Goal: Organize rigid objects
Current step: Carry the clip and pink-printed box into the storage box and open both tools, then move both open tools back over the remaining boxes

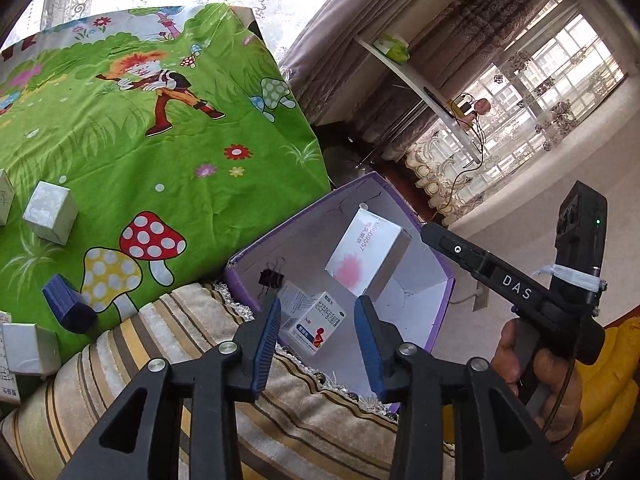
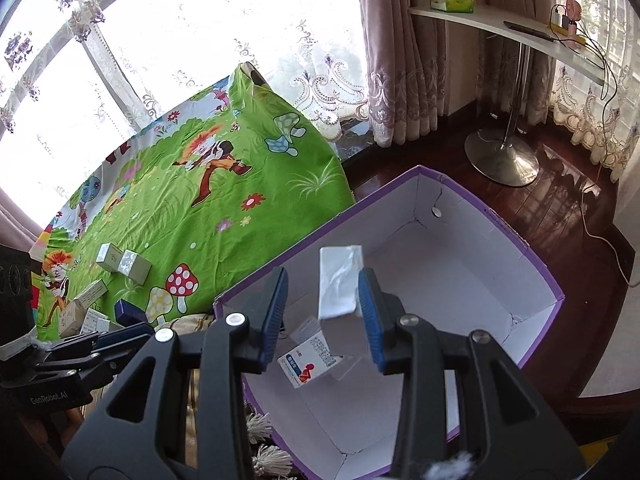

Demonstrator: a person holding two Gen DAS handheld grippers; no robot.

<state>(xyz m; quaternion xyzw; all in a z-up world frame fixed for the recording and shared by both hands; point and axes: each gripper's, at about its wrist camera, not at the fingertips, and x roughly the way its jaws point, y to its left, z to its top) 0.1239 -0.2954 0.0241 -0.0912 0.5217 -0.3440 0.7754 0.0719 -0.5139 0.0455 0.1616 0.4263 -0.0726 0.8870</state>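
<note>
Right gripper [image 2: 323, 316]: jaws spread apart, gripping nothing; a silver-white carton [image 2: 339, 286] sits in the gap between the blue pads, close against the right pad and clear of the left one, above the open box; whether it touches the right pad cannot be told

Left gripper [image 1: 316, 342]: jaws spread apart, empty, poised over the striped cushion [image 1: 224, 364] at the near rim of the box

Purple box [image 2: 516, 240]: white inside, open top; on its floor lies a small white medicine carton [image 2: 310, 364] with a blue band and red figure, seen from both wrists; a black binder clip [image 1: 271, 279] sits at the near corner

Silver-white carton in the left wrist view [image 1: 368, 258]: pink blotch and printed digits on its face, hanging over the box interior, beyond the left jaws and not between them

Green cartoon cloth [image 1: 160, 128]: to the left of the box; carries a silver cube [image 1: 50, 213], a dark blue block [image 1: 69, 304] and further white cartons [image 2: 90, 306] near the left edge

White shelf [image 2: 500, 26] beyond, by the curtains
</note>
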